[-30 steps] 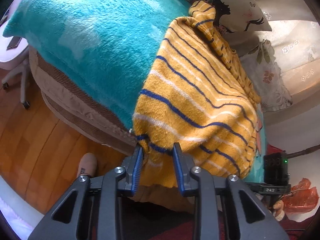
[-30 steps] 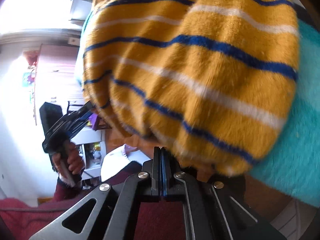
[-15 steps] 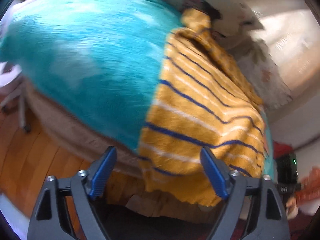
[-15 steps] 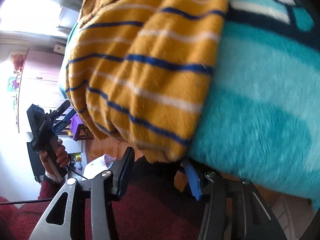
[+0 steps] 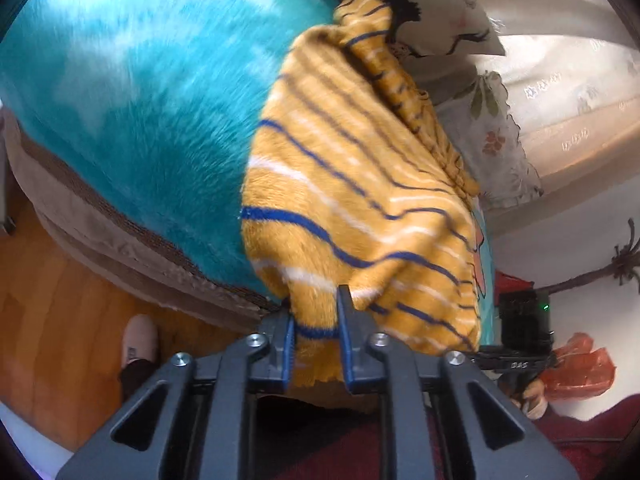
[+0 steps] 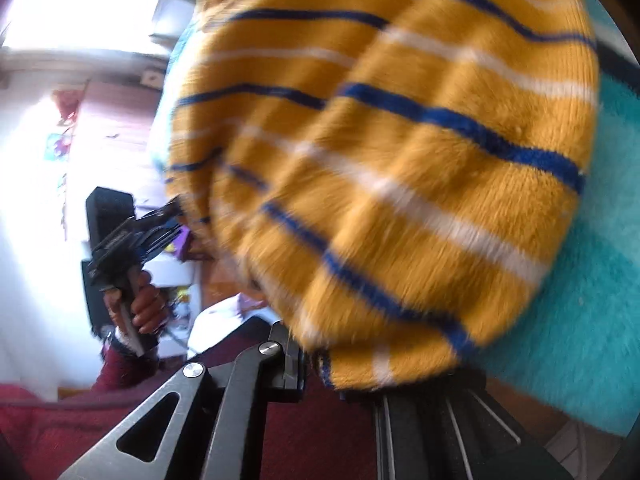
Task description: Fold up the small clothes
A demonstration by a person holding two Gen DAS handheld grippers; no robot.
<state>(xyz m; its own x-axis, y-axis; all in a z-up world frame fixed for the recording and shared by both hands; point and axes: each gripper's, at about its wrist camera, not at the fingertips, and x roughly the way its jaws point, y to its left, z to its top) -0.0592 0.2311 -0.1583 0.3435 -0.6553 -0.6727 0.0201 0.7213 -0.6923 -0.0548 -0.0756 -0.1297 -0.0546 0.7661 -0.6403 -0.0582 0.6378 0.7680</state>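
Left gripper (image 5: 316, 320) closing, its blue pads pinching the near hem of the sweater (image 5: 360, 200); right gripper (image 6: 320, 364) also closing on the hem's other corner, the cloth covering its fingertips. Sweater: mustard yellow, fuzzy, blue and white stripes, bunched and draped over the bed's near edge on a teal blanket (image 5: 140, 100). Beyond it, a printed pillow (image 5: 440, 12) and curtain (image 5: 560, 92).

Pillow (image 5: 436, 4) blocks beyond; blanket (image 5: 140, 100) open leftward
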